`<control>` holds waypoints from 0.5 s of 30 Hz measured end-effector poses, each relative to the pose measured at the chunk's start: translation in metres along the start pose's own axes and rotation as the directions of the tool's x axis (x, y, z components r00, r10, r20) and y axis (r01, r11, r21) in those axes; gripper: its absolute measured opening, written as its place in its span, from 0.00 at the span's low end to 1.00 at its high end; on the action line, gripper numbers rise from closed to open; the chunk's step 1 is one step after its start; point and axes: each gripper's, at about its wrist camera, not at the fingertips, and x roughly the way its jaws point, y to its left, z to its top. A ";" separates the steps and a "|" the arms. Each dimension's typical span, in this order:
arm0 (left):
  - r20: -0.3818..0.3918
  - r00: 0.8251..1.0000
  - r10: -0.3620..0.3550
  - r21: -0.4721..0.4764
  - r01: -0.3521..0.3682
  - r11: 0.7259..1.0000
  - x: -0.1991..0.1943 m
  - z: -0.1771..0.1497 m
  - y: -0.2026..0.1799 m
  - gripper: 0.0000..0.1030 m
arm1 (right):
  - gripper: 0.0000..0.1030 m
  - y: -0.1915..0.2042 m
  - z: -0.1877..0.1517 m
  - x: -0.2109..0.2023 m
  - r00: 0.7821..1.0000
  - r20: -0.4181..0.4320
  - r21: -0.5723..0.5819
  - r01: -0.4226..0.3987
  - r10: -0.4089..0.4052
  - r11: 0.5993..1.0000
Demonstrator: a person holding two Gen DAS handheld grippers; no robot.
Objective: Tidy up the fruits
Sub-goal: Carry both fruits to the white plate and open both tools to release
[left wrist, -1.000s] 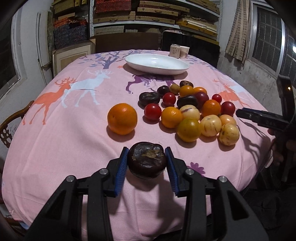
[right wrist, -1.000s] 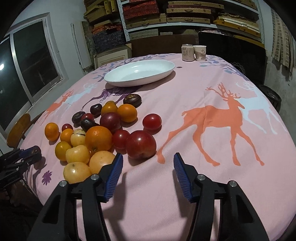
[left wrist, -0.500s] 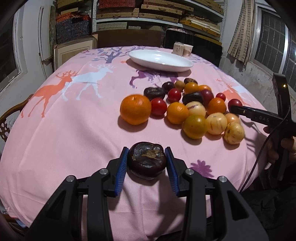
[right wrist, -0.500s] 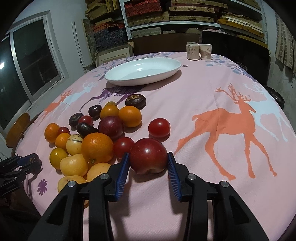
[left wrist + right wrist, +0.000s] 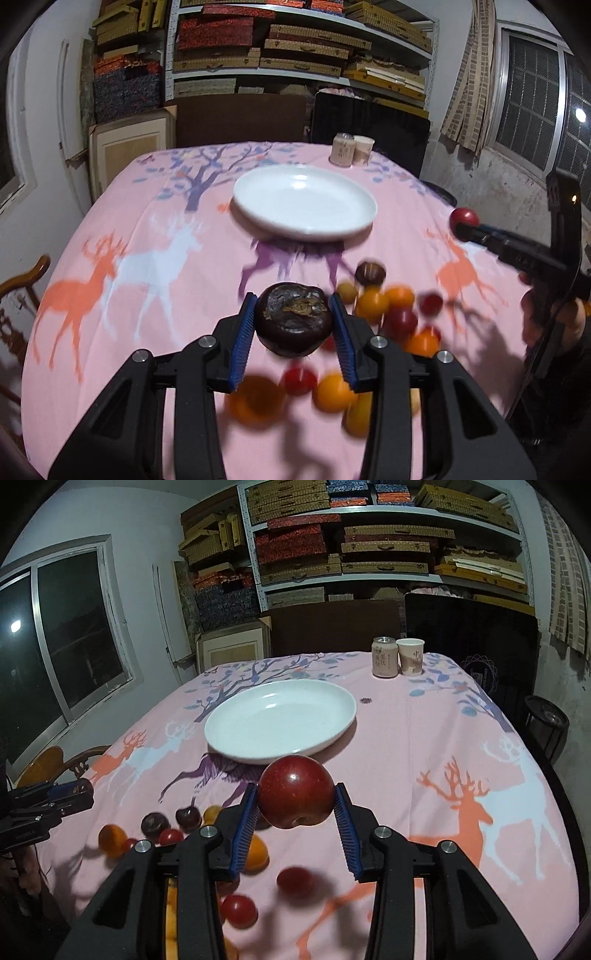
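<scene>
**Pink cloth, two fruits in the air**

Pink cloth with deer and trees on it covers the table [image 5: 424, 760]. A white plate [image 5: 273, 221] sits near the middle of the table, and nothing lies in it.

The left gripper [image 5: 294, 321] is squeezed tight on a dark brown fruit [image 5: 293, 323]. Its blue pads [image 5: 243, 332] press on both sides of the fruit. The fruit is wrinkly on top and hangs above the cloth, on the near side of the plate.

The right gripper [image 5: 295, 805] is squeezed tight on a red apple [image 5: 295, 792]. The apple is shiny and round. It is held up off the table, just in front of the near rim of the plate. In the left wrist view the same apple shows as a small red ball at the tip of the other gripper, off to the right of the plate.

A pile of fruits [image 5: 388, 306] lies on the cloth below both grippers. They are orange, yellow, red and dark ones, and they look blurry. Some are hidden behind the gripper arms.

A can [image 5: 385, 661] and a paper cup [image 5: 410, 661] stand side by side at the far end of the table, behind the plate. Shelves full of flat boxes [image 5: 351, 542] fill the back wall. A wooden chair [image 5: 22, 280] stands by the left edge of the table.
</scene>
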 end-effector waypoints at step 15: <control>-0.249 0.968 -0.030 -0.147 -0.007 0.989 0.214 0.120 0.018 0.44 | 0.69 0.021 0.064 0.142 0.987 0.008 -0.174 0.156 -0.157 0.972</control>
